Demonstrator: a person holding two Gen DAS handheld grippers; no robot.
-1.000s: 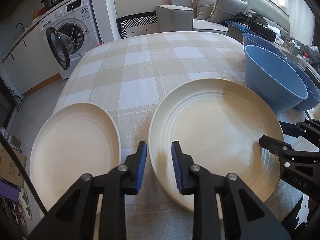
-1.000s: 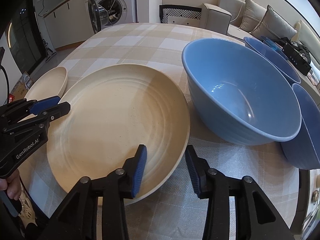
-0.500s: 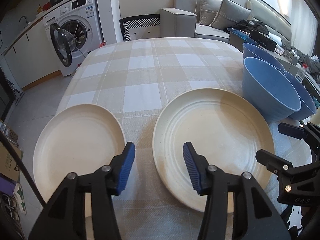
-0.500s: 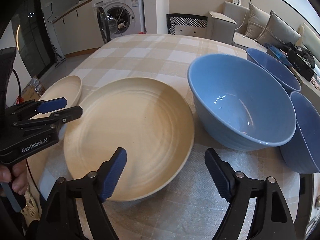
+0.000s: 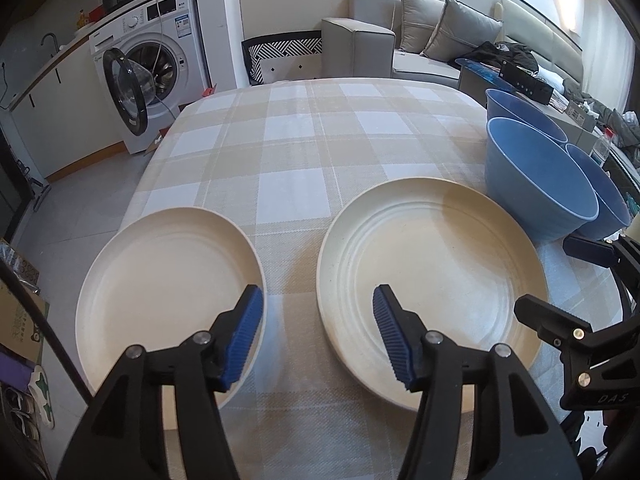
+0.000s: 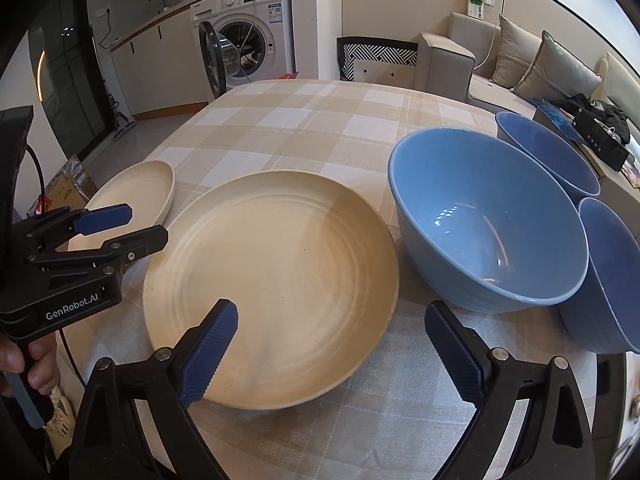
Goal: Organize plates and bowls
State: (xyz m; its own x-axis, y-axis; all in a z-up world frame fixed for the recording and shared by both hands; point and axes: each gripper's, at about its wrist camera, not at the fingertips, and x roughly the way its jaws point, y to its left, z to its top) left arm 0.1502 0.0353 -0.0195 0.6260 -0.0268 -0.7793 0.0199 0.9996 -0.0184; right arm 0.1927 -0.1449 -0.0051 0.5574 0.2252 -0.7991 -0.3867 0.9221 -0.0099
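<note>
Both grippers hover over the near edge of the worktop (image 5: 304,152), which wears a beige and white checked cloth.

My left gripper (image 5: 318,332) is released, jaws opening, with nothing between the pads but cloth. The small cream plate (image 5: 160,288) lies at its 10 o'clock; its right rim passes just under the left pad. The large cream plate (image 5: 432,280) lies at 2 o'clock, its near-left rim under the right pad. The two plates lie flat, side by side, with a strip of cloth between them.

My right gripper (image 6: 332,354) is released too, jaws opening wide. The near rim of the large cream plate (image 6: 272,280) lies between and below the pads, not pressed by either. The nearest blue bowl (image 6: 488,216) stands upright at 1 o'clock, just beside the plate's right rim; whether they touch I cannot tell.

View differences: the left wrist view shows all of the small plate, while the right wrist view shows only its far part (image 6: 136,188) behind my left gripper (image 6: 132,226). The right wrist view looks into the nearest bowl and shows the other two blue bowls (image 6: 552,156), (image 6: 612,272) more fully; it also shows my hand (image 6: 28,364) on the left gripper's handle. In the left wrist view my right gripper (image 5: 560,280) enters at 3 o'clock.
</note>
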